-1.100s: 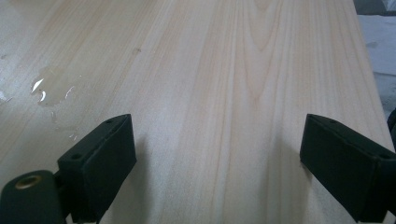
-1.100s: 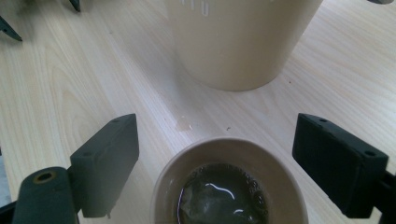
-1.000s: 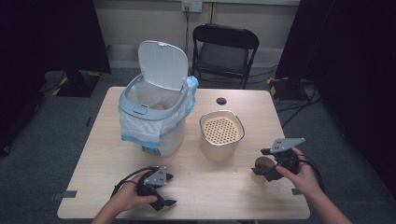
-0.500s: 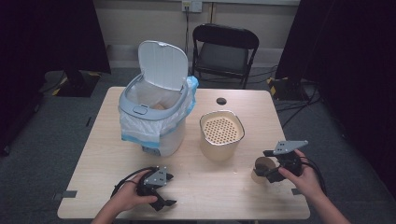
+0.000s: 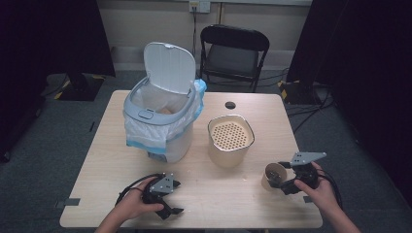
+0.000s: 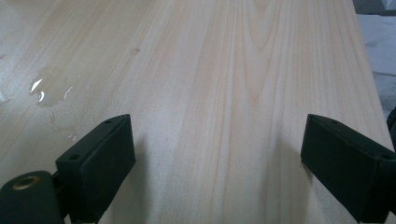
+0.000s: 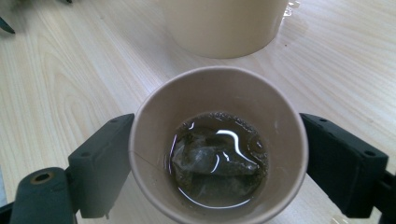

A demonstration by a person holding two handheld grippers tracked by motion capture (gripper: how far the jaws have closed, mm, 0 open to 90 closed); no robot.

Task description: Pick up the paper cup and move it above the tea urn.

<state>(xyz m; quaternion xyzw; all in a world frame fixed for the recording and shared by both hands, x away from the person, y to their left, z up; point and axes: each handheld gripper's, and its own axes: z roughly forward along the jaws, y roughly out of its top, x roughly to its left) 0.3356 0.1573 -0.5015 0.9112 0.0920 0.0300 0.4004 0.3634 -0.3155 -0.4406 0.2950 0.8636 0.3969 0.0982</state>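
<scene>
Right gripper pinches paper cup holding tea bag, table's four o'clock; left gripper spread, idle; likely next: steady carry to strainer pot, eleven o'clock.

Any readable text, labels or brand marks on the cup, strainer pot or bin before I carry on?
None readable.
Paper cup: plain, no print visible.
Strainer pot: plain.
Bin: a small patch low on its front, too small to read.
Grippers: no markings legible.
</scene>
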